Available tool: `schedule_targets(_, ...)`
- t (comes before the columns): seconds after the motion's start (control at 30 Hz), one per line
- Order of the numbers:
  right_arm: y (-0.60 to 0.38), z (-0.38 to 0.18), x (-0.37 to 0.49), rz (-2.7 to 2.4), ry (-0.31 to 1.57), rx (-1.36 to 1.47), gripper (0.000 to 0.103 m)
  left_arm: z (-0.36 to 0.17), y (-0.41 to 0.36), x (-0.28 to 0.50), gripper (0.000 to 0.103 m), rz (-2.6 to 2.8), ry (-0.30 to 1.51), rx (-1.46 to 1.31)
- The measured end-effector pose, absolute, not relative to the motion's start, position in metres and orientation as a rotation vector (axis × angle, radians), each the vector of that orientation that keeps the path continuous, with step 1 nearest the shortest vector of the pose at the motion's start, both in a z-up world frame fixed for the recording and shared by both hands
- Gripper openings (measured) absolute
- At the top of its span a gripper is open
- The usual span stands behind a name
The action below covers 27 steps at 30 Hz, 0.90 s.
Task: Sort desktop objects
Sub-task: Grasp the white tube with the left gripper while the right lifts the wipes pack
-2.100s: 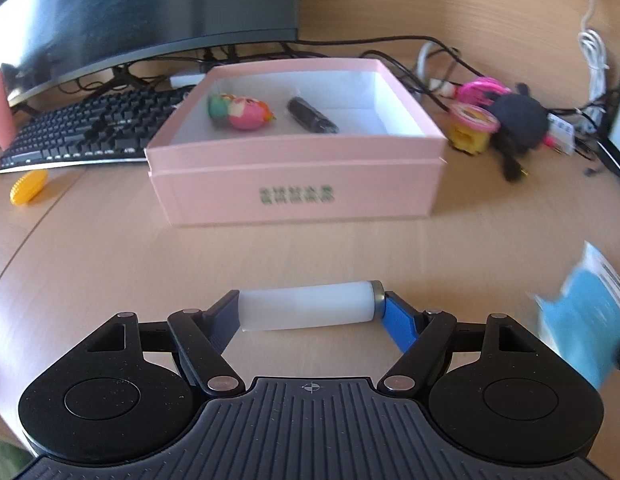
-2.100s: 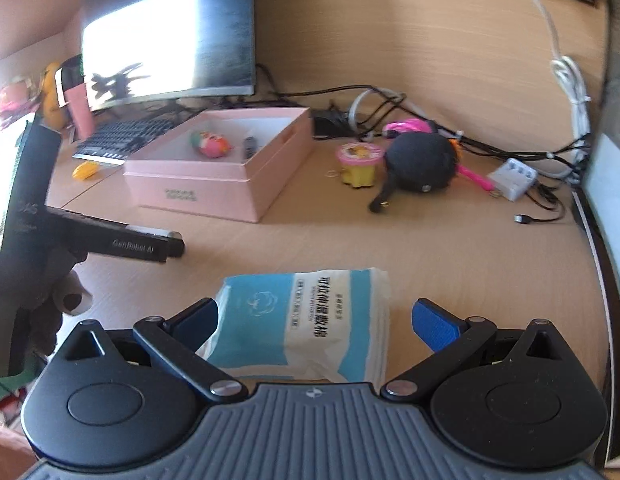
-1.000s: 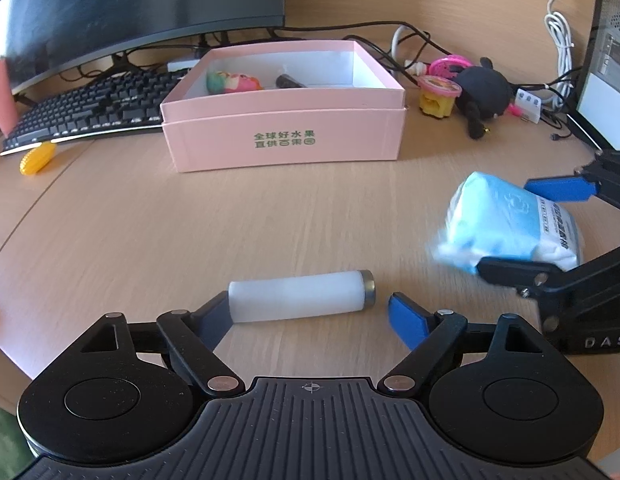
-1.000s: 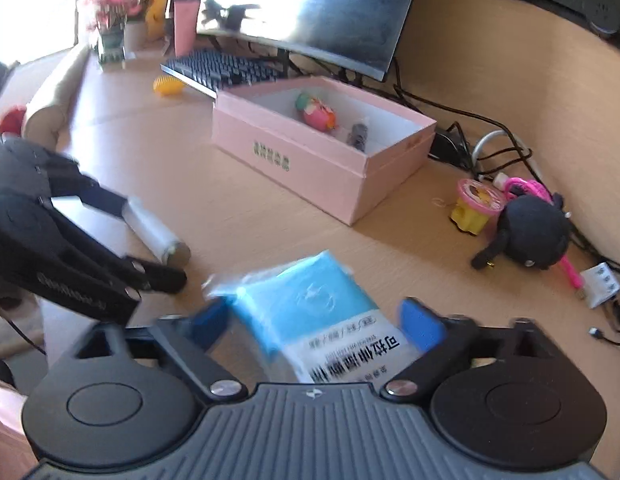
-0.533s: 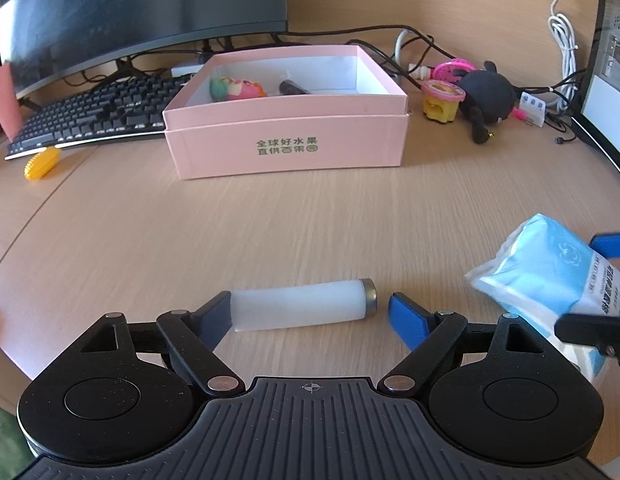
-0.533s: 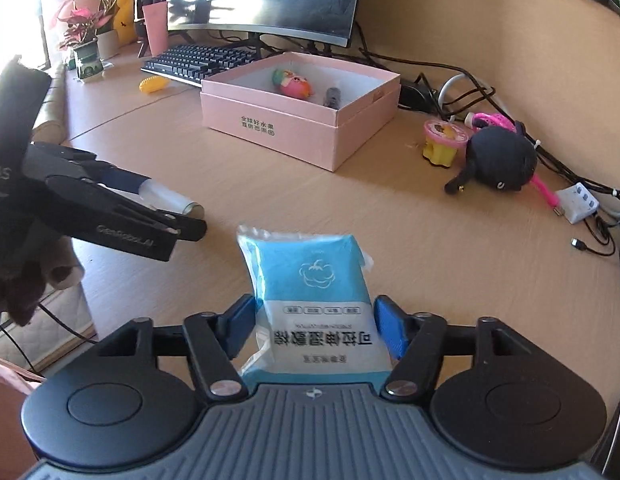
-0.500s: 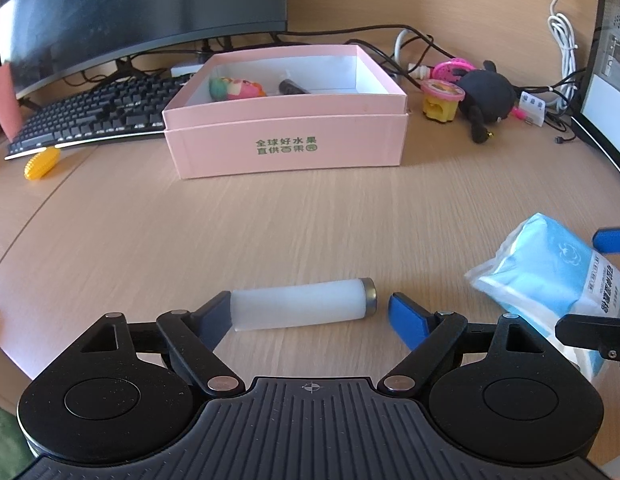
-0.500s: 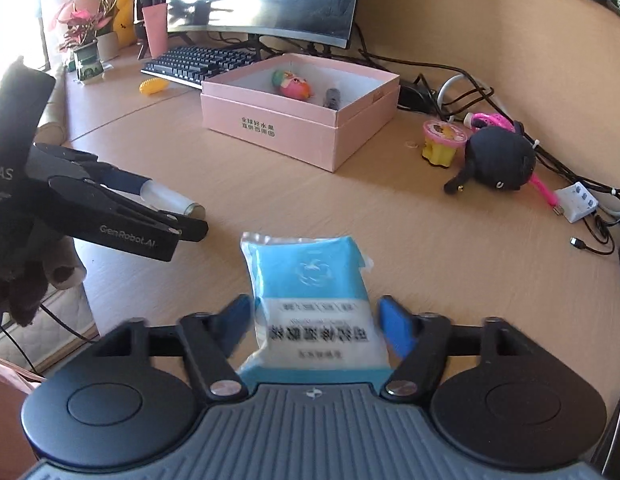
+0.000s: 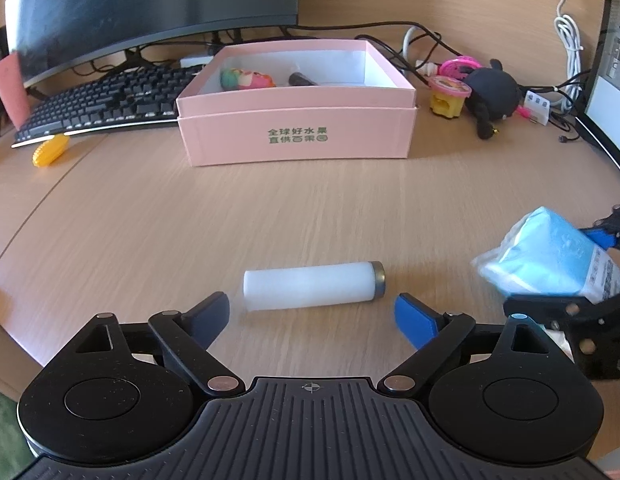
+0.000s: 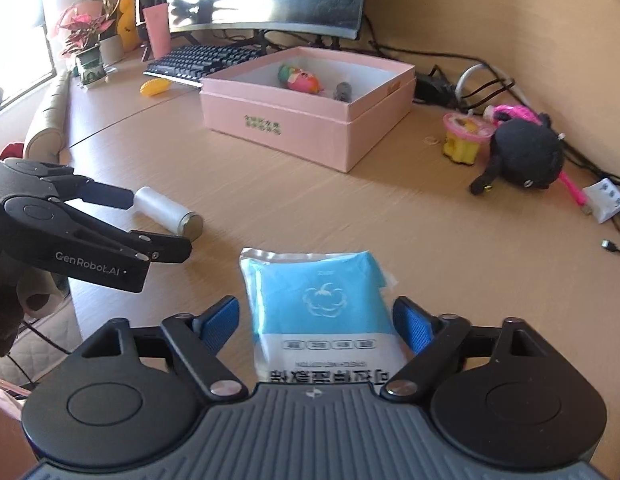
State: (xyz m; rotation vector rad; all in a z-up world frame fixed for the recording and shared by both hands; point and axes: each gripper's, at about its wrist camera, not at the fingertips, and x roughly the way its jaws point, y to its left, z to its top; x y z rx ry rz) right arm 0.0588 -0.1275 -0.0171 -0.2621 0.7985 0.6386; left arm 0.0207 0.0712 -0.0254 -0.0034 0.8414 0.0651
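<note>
A white cylinder with a metal end cap lies on the wooden desk, just ahead of my open left gripper; its fingers do not touch it. It also shows in the right wrist view. A blue and white tissue pack lies between the fingers of my open right gripper, with a gap on each side. The pack shows at the right of the left wrist view. A pink open box stands further back and holds a colourful toy and a dark small item.
A keyboard and monitor stand behind the box to the left, with a yellow corn-shaped toy beside them. A yellow and pink toy, a black plush, cables and a white adapter lie at the back right.
My left gripper has drawn back from the white cylinder, which now lies free ahead of the fingertips. My right gripper has opened wider around the tissue pack.
</note>
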Motion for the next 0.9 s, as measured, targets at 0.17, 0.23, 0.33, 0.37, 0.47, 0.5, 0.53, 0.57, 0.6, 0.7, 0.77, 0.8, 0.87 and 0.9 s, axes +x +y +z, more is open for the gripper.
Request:
schedule_targets(0.17,-0.133,-0.012,0.054,0.626,0.794,-0.248,0.061,-0.027,0.067,0.025,0.094,0.061,0.847,-0.001)
schedule_targets(0.23,-0.136,-0.009,0.051,0.617,0.790,-0.240,0.060,-0.028,0.066,0.027,0.094,0.063,0.851,-0.003)
schedule_targets(0.33,-0.140,-0.007,0.045,0.608,0.787,-0.230,0.060,-0.028,0.064,0.031,0.092,0.069,0.851,-0.006)
schedule_targets(0.37,-0.141,-0.007,0.044,0.607,0.789,-0.228,0.060,-0.028,0.064,0.032,0.092,0.070,0.850,-0.005)
schedule_targets(0.47,-0.143,-0.008,0.040,0.599,0.793,-0.223,0.060,-0.028,0.061,0.035,0.089,0.072,0.847,0.000)
schedule_targets(0.5,-0.144,-0.008,0.039,0.598,0.795,-0.220,0.060,-0.027,0.060,0.035,0.086,0.069,0.845,0.002)
schedule_targets(0.53,-0.145,-0.009,0.038,0.597,0.796,-0.218,0.060,-0.027,0.059,0.036,0.083,0.068,0.842,0.004)
schedule_targets(0.57,-0.145,-0.009,0.037,0.595,0.798,-0.216,0.060,-0.026,0.058,0.036,0.081,0.065,0.839,0.006)
schedule_targets(0.6,-0.146,-0.009,0.036,0.593,0.800,-0.215,0.060,-0.026,0.058,0.036,0.080,0.064,0.837,0.008)
schedule_targets(0.7,-0.147,-0.011,0.035,0.593,0.808,-0.215,0.060,-0.026,0.057,0.035,0.080,0.066,0.835,0.012)
schedule_targets(0.77,-0.146,-0.012,0.035,0.594,0.810,-0.217,0.062,-0.025,0.057,0.034,0.080,0.065,0.838,0.012)
schedule_targets(0.8,-0.146,-0.013,0.035,0.595,0.811,-0.218,0.063,-0.025,0.056,0.033,0.080,0.064,0.839,0.012)
schedule_targets(0.87,-0.144,-0.013,0.035,0.600,0.813,-0.218,0.066,-0.025,0.056,0.030,0.080,0.059,0.843,0.013)
schedule_targets(0.9,-0.143,-0.014,0.035,0.600,0.814,-0.220,0.067,-0.024,0.056,0.028,0.080,0.056,0.845,0.013)
